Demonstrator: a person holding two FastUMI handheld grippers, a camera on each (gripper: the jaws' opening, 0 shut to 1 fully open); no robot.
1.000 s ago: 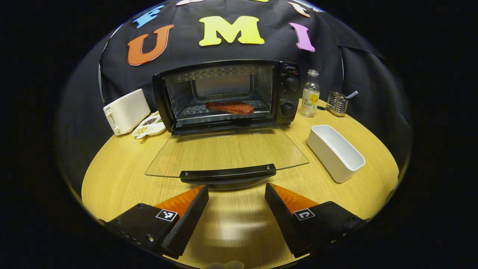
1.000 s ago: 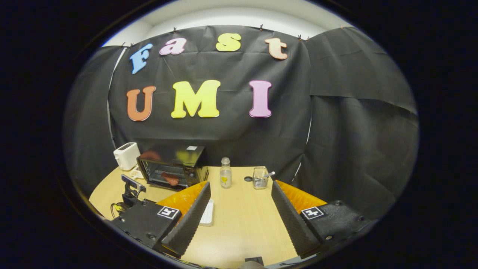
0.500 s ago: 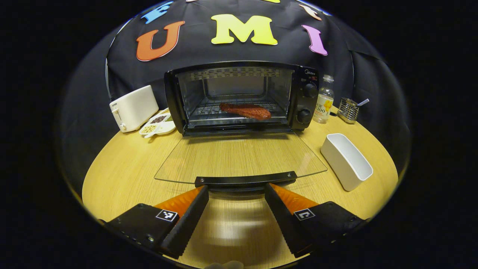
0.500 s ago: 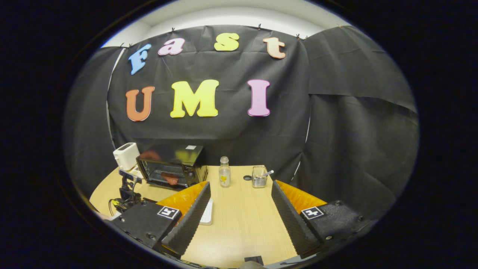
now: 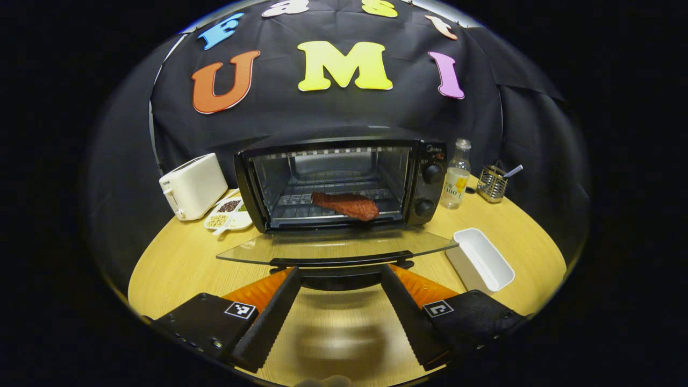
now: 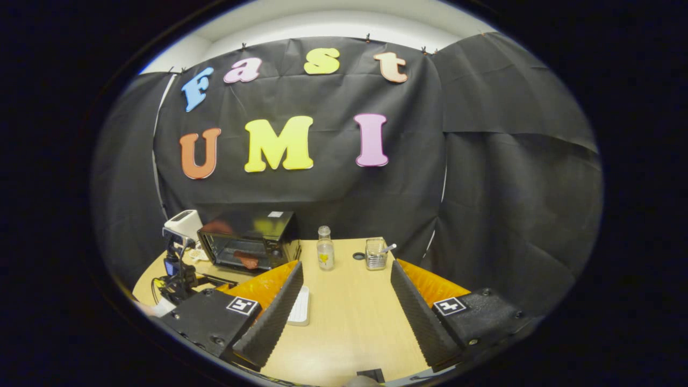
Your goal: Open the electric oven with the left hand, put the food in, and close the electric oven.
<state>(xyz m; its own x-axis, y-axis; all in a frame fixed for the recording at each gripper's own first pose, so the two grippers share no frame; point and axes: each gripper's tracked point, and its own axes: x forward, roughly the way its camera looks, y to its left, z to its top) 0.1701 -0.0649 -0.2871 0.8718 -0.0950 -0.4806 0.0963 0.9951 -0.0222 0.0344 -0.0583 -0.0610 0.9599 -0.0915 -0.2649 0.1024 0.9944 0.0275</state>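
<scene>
Just ahead of the left gripper (image 5: 340, 269), fingers spread apart, the oven door (image 5: 336, 248) was seen raised compared with half a second earlier, handle (image 5: 342, 262) at the fingertips. Food (image 5: 345, 205) was left on the oven (image 5: 344, 180) rack. Right gripper (image 6: 346, 266) was kept spread, empty.

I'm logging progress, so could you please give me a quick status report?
Left gripper open at the door handle. Right gripper open, idle. Food on the rack, oven door not closed. Nothing in the way.

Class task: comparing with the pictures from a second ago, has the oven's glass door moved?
Yes. The glass door has swung upward toward the oven, its handle lifted off the table above the open left tongs.
</scene>
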